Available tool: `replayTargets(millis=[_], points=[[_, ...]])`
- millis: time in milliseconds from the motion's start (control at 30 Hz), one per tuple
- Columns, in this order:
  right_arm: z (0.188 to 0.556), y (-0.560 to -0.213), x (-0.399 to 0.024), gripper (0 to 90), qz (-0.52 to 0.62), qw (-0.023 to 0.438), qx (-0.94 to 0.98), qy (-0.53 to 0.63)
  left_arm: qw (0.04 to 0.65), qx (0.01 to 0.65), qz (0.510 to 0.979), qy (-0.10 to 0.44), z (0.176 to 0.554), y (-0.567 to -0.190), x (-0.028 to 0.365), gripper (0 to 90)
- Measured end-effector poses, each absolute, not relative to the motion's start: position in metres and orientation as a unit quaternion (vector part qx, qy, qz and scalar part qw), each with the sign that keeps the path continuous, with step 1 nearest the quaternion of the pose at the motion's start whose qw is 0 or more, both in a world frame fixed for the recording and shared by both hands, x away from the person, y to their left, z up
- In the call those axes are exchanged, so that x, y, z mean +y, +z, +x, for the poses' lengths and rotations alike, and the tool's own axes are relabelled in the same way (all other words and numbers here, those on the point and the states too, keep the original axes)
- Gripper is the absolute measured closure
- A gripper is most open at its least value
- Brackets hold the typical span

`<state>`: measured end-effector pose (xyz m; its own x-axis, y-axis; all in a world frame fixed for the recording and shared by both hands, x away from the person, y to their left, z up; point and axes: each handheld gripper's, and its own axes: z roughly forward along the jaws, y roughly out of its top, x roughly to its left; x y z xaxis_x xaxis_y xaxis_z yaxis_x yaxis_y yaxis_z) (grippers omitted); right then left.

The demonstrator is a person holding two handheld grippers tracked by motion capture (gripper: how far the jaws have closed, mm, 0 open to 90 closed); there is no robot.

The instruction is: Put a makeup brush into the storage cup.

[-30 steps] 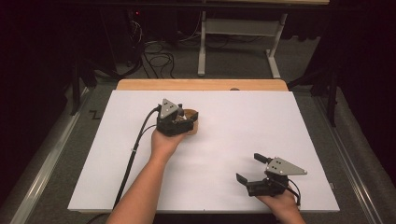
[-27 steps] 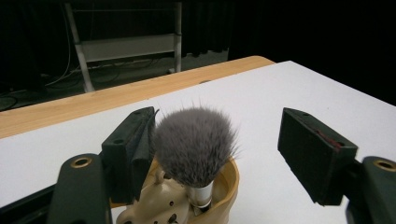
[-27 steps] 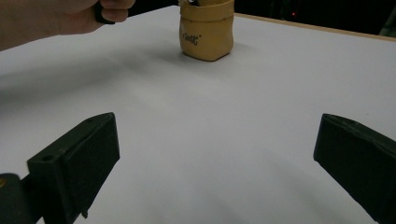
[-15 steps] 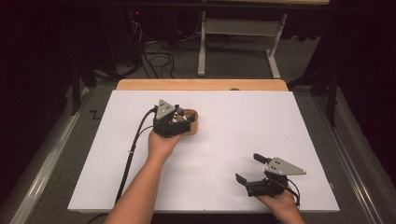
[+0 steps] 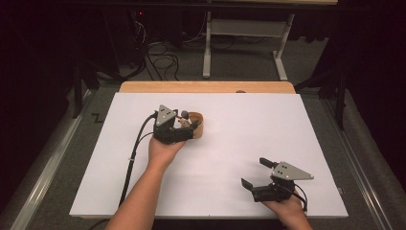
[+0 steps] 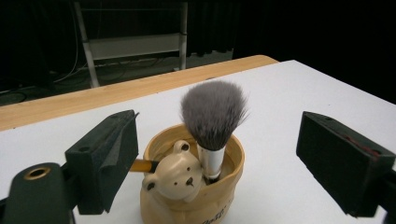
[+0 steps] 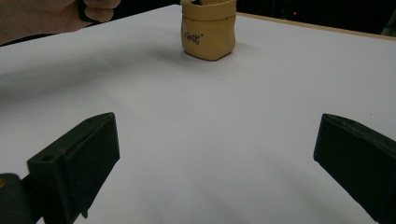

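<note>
L tool (image 5: 187, 125) sits over the cup (image 6: 194, 184), jaws wide & just been opening; brush (image 6: 212, 119) and cup between them, pads not touching either. Brush stands upright in the cup, bristles up, handle against the rim just beside the bear head (image 6: 175, 173) on the cup's front. Cup is on the white surface (image 5: 230, 158), left of centre, toward the far edge; a wood strip (image 5: 206, 86) lies beyond. R tool (image 5: 253, 173) low near the surface's near right corner, well apart from the cup, jaws wide w/ nothing between.
</note>
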<state>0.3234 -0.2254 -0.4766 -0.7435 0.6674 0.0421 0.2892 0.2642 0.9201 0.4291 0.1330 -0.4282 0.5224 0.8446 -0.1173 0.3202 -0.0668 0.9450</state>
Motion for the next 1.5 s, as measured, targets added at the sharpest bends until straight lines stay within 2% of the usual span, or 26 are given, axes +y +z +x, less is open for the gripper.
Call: replayTargets(millis=[233, 767, 1033, 1500], points=[[0.323, -0.476, -0.225, 1.0, 0.304, 0.184, 0.775, 0.523, 0.53, 0.427, 0.692, 0.242, 0.422, -0.431, 0.136, 9.9], [0.323, -0.476, -0.224, 1.0, 0.307, 0.185, 0.775, 0.521, 0.536, 0.423, 0.69, 0.24, 0.402, -0.432, 0.148, 8.3], [0.323, -0.476, -0.225, 0.9, 0.306, 0.186, 0.774, 0.522, 0.533, 0.426, 0.691, 0.238, 0.393, -0.437, 0.156, 0.2], [0.322, -0.472, -0.228, 0.6, 0.31, 0.188, 0.77, 0.525, 0.538, 0.413, 0.693, 0.243, 0.352, -0.445, 0.177, 0.1]])
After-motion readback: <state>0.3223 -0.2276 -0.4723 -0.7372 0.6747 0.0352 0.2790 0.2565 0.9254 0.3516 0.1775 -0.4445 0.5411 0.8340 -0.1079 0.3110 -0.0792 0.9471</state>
